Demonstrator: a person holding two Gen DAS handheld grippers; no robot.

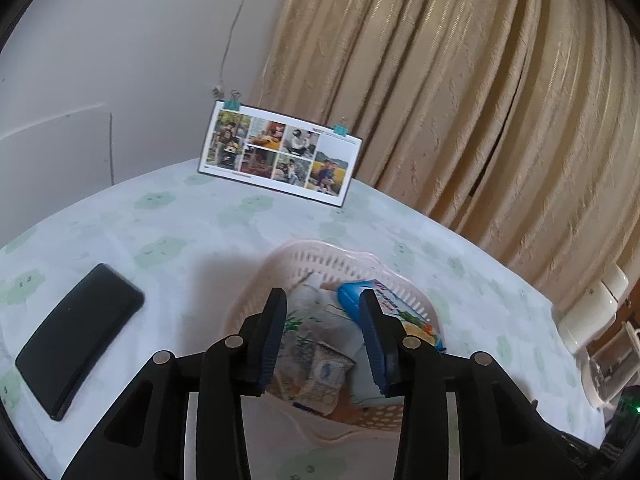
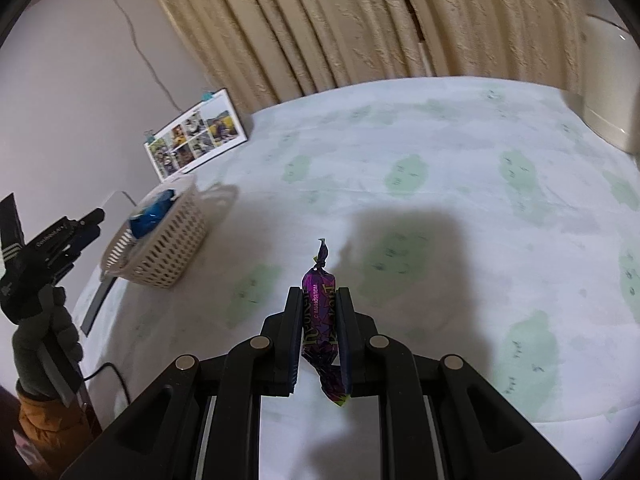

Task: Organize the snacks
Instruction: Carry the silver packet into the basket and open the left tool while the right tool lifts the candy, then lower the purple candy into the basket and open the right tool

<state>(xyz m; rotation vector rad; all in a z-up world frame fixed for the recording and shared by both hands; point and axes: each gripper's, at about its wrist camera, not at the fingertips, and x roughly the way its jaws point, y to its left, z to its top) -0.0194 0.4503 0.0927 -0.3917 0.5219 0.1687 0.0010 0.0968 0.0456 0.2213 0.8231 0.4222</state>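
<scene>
A pale pink slotted basket point(image 1: 320, 258) sits on the table below my left gripper point(image 1: 323, 297), which hovers open over it with nothing between its fingers. Inside lie a blue snack packet point(image 1: 352, 296) and several paper-wrapped snacks point(image 1: 324, 368). In the right wrist view the same basket point(image 2: 168, 252) stands at the left with the blue packet point(image 2: 150, 216) sticking out. My right gripper point(image 2: 319, 294) is shut on a purple wrapped candy point(image 2: 320, 320), held above the tablecloth to the right of the basket. The left gripper point(image 2: 80, 226) shows at the far left, held by a gloved hand.
A black phone point(image 1: 80, 340) lies left of the basket. A clipped photo calendar point(image 1: 276, 152) stands at the table's back edge against the wall. Beige curtains point(image 1: 460, 100) hang behind. White cups point(image 1: 596, 308) stand off the right edge. The white-green tablecloth point(image 2: 440, 200) stretches right.
</scene>
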